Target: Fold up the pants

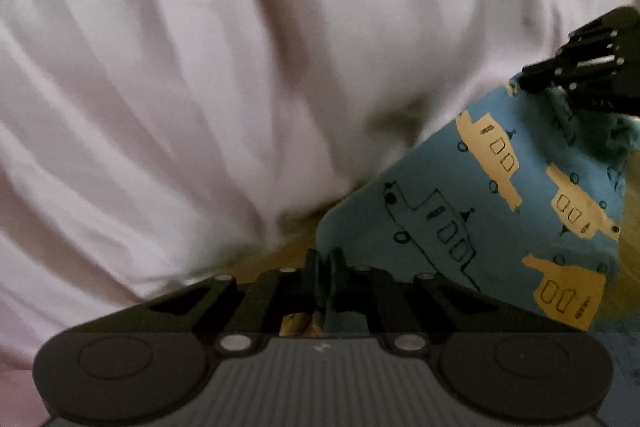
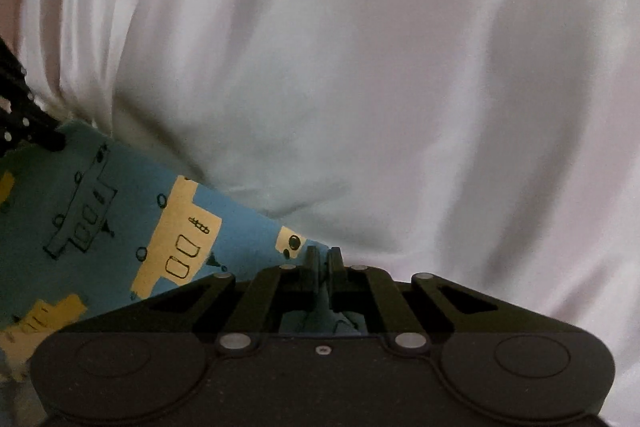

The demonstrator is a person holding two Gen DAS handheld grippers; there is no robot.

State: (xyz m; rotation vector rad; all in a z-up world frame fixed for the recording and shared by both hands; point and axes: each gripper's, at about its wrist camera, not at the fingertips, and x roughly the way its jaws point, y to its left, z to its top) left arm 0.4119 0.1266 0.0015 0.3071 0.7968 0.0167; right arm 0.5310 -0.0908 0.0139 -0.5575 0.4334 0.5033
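Note:
The pants [image 1: 472,211] are blue with yellow and outlined boat prints. They hang stretched between my two grippers, above a white sheet. My left gripper [image 1: 325,259] is shut on one edge of the pants at the bottom of the left wrist view. My right gripper [image 1: 532,83] shows at that view's right edge, gripping the far edge. In the right wrist view my right gripper [image 2: 323,258] is shut on the pants [image 2: 120,219], which run off to the left. My left gripper [image 2: 52,141] shows at the left edge there, its fingertips on the fabric.
A wrinkled white sheet [image 1: 200,67] fills most of both views, also in the right wrist view [image 2: 400,87]. A strip of yellowish surface [image 1: 280,251] shows under the pants near my left gripper.

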